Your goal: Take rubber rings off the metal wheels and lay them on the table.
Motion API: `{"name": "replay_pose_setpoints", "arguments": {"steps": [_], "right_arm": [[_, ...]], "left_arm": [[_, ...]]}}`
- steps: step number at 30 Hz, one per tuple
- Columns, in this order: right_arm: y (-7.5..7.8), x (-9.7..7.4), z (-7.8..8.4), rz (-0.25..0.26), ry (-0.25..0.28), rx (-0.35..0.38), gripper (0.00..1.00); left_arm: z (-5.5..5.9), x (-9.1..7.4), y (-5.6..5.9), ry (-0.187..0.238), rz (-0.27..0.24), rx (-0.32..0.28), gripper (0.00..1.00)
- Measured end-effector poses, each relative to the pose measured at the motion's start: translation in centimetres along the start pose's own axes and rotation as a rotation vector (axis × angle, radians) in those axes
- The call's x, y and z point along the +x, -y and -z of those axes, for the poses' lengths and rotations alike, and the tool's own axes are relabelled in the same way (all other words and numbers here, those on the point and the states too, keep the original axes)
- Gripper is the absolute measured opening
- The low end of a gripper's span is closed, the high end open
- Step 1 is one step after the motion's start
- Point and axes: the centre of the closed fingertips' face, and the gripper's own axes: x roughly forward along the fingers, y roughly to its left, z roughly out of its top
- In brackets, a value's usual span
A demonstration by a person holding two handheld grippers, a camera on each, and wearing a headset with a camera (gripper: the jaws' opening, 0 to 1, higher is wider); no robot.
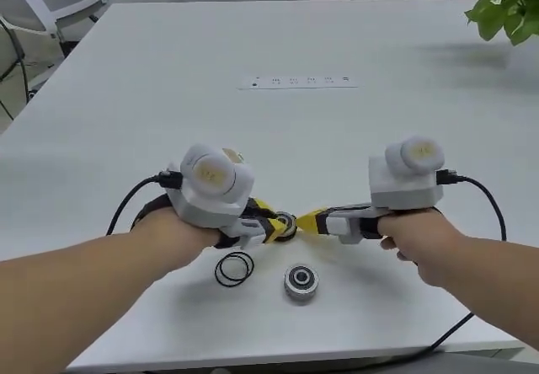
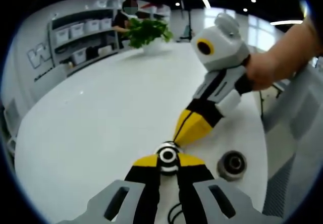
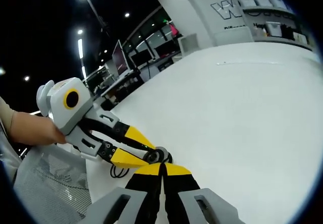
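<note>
Status, all relative to the loose metal wheel lying on the table: two black rubber rings are already off and lie overlapping on the table just to its left, so that part looks done. A second metal wheel is just beyond the loose one, off the table, clamped between the jaws of the left gripper. The right gripper comes in from the right with its jaws closed together, tips against that held wheel's rim. Can't tell if it has a ring pinched, too small. Also can't tell whether the loose wheel carries any rubber. My read: roughly mid-task, with the held wheel's ring left to pull and set down next to the other two.
</note>
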Motion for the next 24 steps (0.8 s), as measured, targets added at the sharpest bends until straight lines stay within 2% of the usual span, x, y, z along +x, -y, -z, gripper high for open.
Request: {"name": "replay_pose_setpoints", "arguments": {"steps": [10, 12, 13, 14, 15, 24], "right_arm": [[-1.2, 0.4, -0.4, -0.033, 0.008, -0.001, 0.00], [-1.7, 0.6, -0.8, -0.057, 0.024, -0.003, 0.00], [-2.7, 0.6, -0.7, -0.090, 0.017, 0.025, 0.00], [-2.3, 0.7, -0.9, -0.067, 0.021, -0.016, 0.00], [-2.4, 0.7, -1.0, -0.084, 0.028, 0.000, 0.00], [-1.8, 0.4, -0.6, -0.049, 0.015, -0.052, 0.00]], "left_arm": [[0.0, 0.1, 0.0, -0.011, -0.017, 0.013, 0.12], [0.0, 0.1, 0.0, -0.010, -0.017, 0.014, 0.12], [0.0, 0.0, 0.0, -0.009, -0.017, 0.015, 0.12], [0.0, 0.1, 0.0, -0.009, -0.018, 0.016, 0.12], [0.1, 0.1, 0.0, -0.008, -0.018, 0.016, 0.12], [-0.1, 0.2, 0.0, -0.001, -0.015, 0.005, 0.12]]}}
